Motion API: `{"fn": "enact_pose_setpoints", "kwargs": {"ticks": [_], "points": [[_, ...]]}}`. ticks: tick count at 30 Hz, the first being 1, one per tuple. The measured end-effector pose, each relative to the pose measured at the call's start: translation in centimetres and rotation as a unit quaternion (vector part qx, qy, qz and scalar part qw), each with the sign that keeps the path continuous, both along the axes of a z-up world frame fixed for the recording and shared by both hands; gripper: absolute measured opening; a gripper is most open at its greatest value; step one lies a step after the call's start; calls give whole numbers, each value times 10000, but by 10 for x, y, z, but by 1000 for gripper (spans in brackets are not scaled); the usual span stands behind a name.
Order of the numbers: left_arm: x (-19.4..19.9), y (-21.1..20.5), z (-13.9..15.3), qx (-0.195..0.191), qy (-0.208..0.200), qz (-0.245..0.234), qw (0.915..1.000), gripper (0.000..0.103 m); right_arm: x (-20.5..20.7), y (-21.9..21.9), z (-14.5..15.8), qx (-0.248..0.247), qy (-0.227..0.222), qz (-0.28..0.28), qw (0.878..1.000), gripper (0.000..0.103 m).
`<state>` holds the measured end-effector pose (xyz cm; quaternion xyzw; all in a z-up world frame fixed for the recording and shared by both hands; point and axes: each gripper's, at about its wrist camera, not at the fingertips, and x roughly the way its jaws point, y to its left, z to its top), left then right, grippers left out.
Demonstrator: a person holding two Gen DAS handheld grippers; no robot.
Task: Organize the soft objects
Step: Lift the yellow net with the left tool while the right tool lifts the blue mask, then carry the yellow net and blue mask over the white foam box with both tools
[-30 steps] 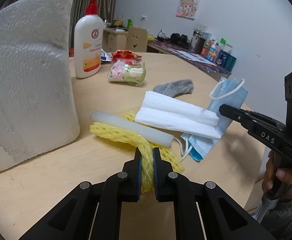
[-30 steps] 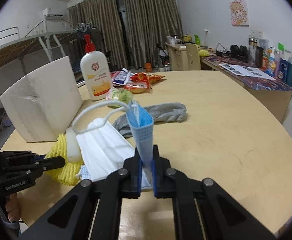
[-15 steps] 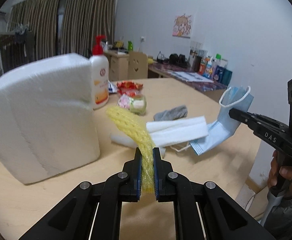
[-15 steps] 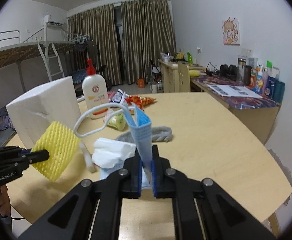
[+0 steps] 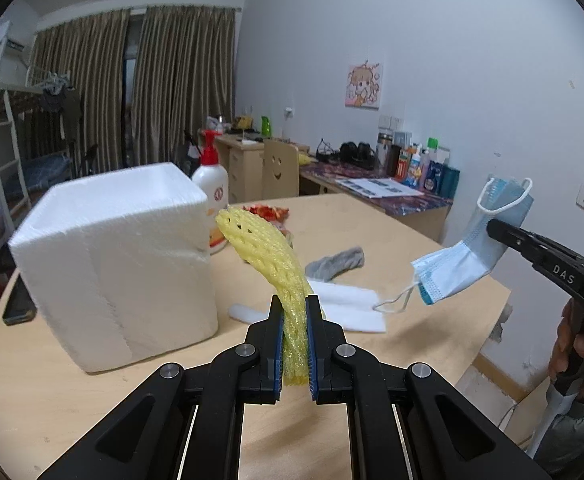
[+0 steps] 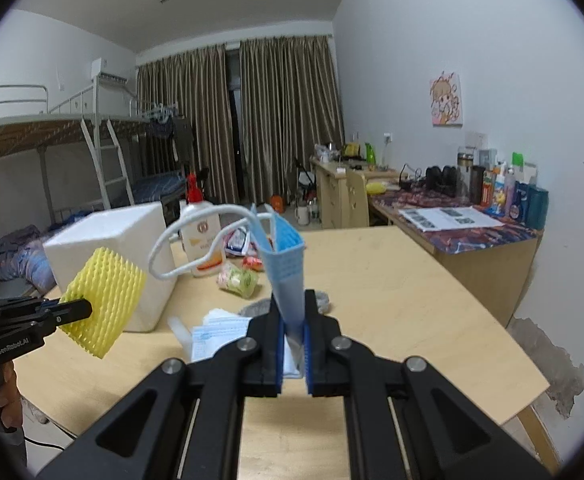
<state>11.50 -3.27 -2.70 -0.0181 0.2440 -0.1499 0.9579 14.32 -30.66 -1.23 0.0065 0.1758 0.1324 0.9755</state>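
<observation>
The left gripper point(image 5: 295, 344) is clamped on a yellow foam net point(image 5: 266, 248), which stands up from the jaws toward 11 o'clock in the left wrist view, clear of the table point(image 5: 92, 392). The right gripper point(image 6: 293, 346) is clamped on a blue face mask point(image 6: 286, 264); its ear loop point(image 6: 180, 240) curls toward 10 o'clock. Both things hang in the air, well apart from each other. To carry them well, I think both grips should stay firm and the hands level, so that the loose loop does not catch the white foam box point(image 5: 120, 260) or the lotion bottle point(image 6: 202, 240). On the table, a white cloth point(image 5: 352, 304) and a grey sock point(image 5: 336, 262) wait near the box.
</observation>
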Motion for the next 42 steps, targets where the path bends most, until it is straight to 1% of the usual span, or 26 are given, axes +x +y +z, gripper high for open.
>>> {"fn": "enact_pose_setpoints", "kwargs": {"ticks": [3,8,13,15,25,30,38,42], "points": [[-10,0,8,17,-133,29,9999,10,-8,0,7,20,-134,15,9999,10],[-32,0,24,123,-394,94,9991,10,-15,3,10,80,-233,146,9996,10],[-51,0,38,289,-716,283,9966,10,-21,5,13,117,-333,279,9990,10],[-53,0,42,317,-785,329,9959,10,-25,6,15,149,-393,344,9985,11],[-80,6,55,379,-1035,558,9923,10,-38,16,24,173,-598,630,9961,10],[-93,16,56,422,-1063,722,9908,10,-40,29,27,183,-651,844,9941,10],[-106,37,66,465,-1118,1106,9865,10,-32,55,32,248,-685,1280,9891,10],[-111,48,70,461,-1127,1261,9845,10,-25,74,39,248,-724,1538,9851,10]]}}
